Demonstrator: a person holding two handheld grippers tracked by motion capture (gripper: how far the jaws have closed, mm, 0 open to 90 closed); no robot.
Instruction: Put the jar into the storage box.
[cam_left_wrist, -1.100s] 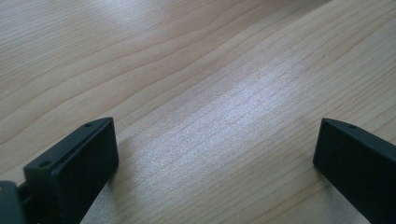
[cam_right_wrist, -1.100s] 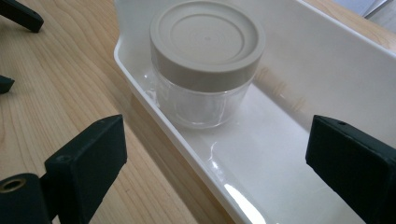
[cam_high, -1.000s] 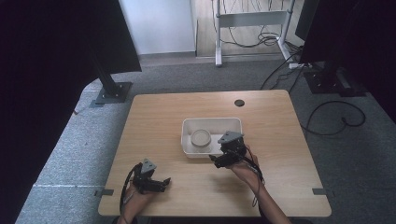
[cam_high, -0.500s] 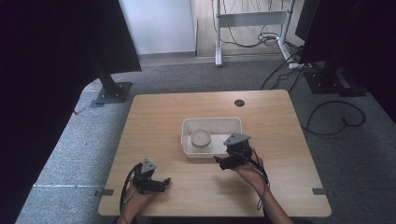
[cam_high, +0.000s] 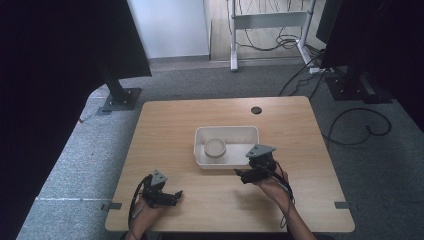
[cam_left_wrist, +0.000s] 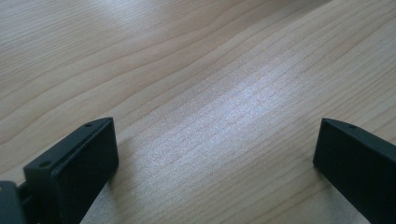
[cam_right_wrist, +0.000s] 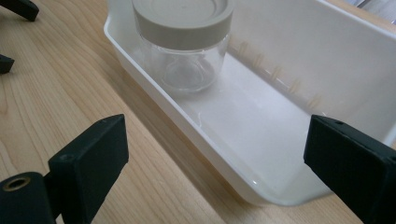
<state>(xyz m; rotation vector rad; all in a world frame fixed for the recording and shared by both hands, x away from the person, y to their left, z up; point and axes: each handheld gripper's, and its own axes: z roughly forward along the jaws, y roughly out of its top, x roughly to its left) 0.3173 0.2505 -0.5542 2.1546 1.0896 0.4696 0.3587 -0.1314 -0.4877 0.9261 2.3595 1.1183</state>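
Fingers of the left gripper (cam_high: 172, 196) stand wide apart with bare wood between them, as the left gripper view confirms (cam_left_wrist: 210, 154); nothing is held. This gripper rests low on the surface (cam_high: 165, 130) well on the near-left side of the white tray (cam_high: 200, 150), close to the near edge, with a hand (cam_high: 145, 207) behind it.

Fingers of the right gripper (cam_high: 243, 176) are likewise spread wide and hold nothing. In the high view this gripper sits just beside the tray's near-right corner, with its grey three-cornered plate (cam_high: 260, 149) uppermost and the person's right hand (cam_high: 272, 186) behind it. In the right gripper view (cam_right_wrist: 215, 158) the one finger (cam_right_wrist: 88, 154) is over the wood on the near side of the tray's long wall, and the other finger (cam_right_wrist: 350, 158) is over the tray's interior, so the wall (cam_right_wrist: 187, 135) runs between them. Whether either finger touches the tray cannot be told.

Tray: white, rectangular, shallow, lying flat at the middle of the surface. Inside it, in the left half against the near wall, stands a clear glass jar (cam_right_wrist: 184, 60) upright, closed with a beige round lid (cam_high: 214, 148). The jar is apart from both grippers. The remaining floor of the tray (cam_right_wrist: 252, 121) to the right of the jar is bare.

Beyond the tray, a dark round grommet hole (cam_high: 256, 110) is set in the surface near the far edge. Past that edge lies grey carpet (cam_high: 200, 80) with black cables (cam_high: 350, 130) on the far-right side of the tray.
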